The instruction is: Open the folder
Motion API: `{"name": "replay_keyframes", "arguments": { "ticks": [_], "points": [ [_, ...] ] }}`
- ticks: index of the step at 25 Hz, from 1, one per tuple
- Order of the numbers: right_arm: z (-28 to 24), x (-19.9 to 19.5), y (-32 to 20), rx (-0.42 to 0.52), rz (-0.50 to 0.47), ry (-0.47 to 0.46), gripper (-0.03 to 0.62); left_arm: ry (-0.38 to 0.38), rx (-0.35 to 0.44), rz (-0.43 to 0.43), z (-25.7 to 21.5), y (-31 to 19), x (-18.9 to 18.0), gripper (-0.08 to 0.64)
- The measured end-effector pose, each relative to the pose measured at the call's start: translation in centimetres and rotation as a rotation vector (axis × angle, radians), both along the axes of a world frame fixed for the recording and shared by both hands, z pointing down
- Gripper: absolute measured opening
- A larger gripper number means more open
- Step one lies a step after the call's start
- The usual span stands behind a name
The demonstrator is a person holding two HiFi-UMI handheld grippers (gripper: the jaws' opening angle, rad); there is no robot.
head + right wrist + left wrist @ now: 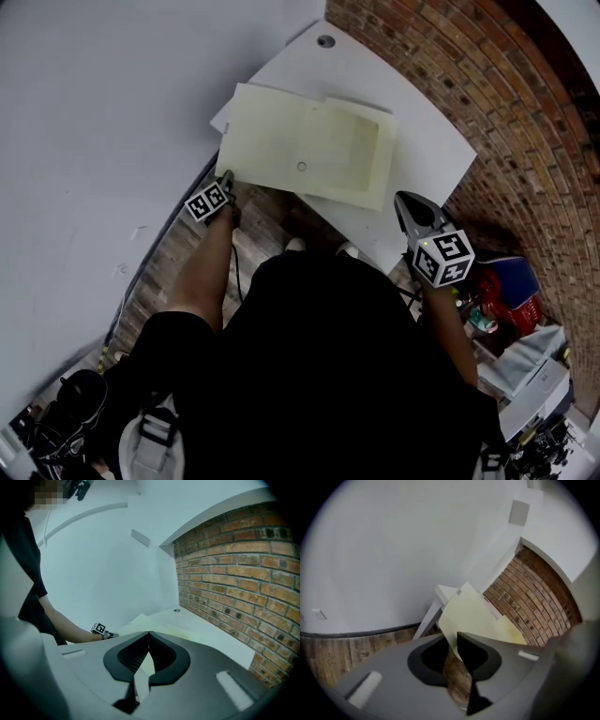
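Past the person's dark shirt (319, 375), the right claw (403, 198) is shut and empty. The left claw (226, 175) is open a little around a corner of the yellow folder (291, 141) on the white bench (427, 141). I think it must pinch the top cover and lift.

Folder (300, 150): pale yellow, thin, lying flat on the white table (431, 141). Small round snap near its middle; stepped second layer on the right side. Near left corner overhangs the table edge, between the parted jaws of my left gripper (226, 176).
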State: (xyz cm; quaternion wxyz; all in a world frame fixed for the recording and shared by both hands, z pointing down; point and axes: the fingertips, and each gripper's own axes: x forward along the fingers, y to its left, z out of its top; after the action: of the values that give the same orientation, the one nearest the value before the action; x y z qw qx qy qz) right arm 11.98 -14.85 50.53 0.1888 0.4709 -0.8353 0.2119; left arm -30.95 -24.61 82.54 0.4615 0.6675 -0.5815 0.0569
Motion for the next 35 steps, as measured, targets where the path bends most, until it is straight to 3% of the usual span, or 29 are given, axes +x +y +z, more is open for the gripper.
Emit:
{"name": "replay_keyframes", "arguments": {
  "ticks": [12,17,35],
  "points": [
    [0.1,0.4,0.1,0.001,-0.008,-0.004,0.003,0.000,0.010,-0.025,-0.2,0.0,-0.2,0.052],
    [-0.2,0.4,0.3,0.005,-0.016,-0.007,0.003,0.000,0.015,-0.040,-0.7,0.3,-0.7,0.104],
    [-0.7,0.6,1.5,0.016,-0.070,-0.018,0.003,0.062,0.181,-0.095,-5.9,1.2,-0.6,0.144]
  ]
}}
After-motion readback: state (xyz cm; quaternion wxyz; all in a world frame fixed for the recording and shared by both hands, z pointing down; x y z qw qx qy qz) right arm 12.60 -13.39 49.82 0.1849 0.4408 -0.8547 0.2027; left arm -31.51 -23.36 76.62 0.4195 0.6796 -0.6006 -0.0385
